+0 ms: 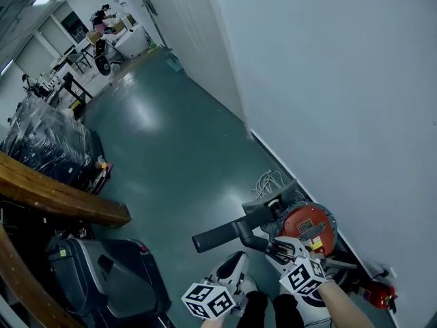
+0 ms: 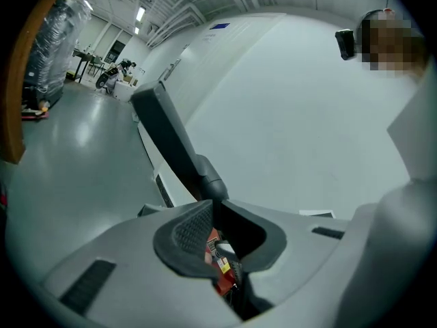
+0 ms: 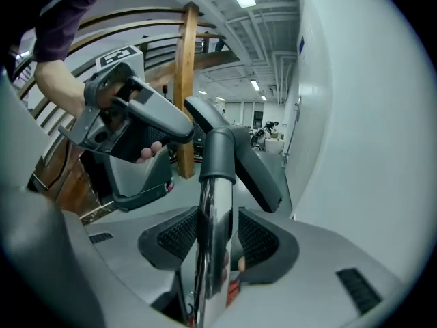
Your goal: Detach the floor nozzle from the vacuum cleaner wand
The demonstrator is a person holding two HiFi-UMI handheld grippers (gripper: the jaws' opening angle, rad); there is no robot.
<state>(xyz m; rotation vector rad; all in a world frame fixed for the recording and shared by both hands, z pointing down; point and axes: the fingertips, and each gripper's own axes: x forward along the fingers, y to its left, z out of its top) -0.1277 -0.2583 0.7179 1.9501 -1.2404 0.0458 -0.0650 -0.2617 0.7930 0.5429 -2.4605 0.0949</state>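
A red canister vacuum (image 1: 308,228) stands on the floor by the white wall. Its chrome wand (image 3: 213,231) rises between the pads of my right gripper (image 3: 217,234), whose jaws stand wide on either side of it. A grey collar (image 3: 218,157) joins the wand to the dark floor nozzle (image 3: 258,173), which shows as a dark bar (image 1: 220,236) in the head view. My left gripper (image 1: 239,260) hangs just left of the right gripper (image 1: 278,250). In its own view the left gripper (image 2: 213,214) has its pads together and empty, with the nozzle (image 2: 171,139) beyond them.
A curved wooden railing (image 1: 61,197) and a black machine (image 1: 102,272) stand at the left. A wrapped pallet (image 1: 48,142) sits farther back. A white cable coil (image 1: 268,182) and a red extinguisher (image 1: 377,294) lie along the wall (image 1: 341,80).
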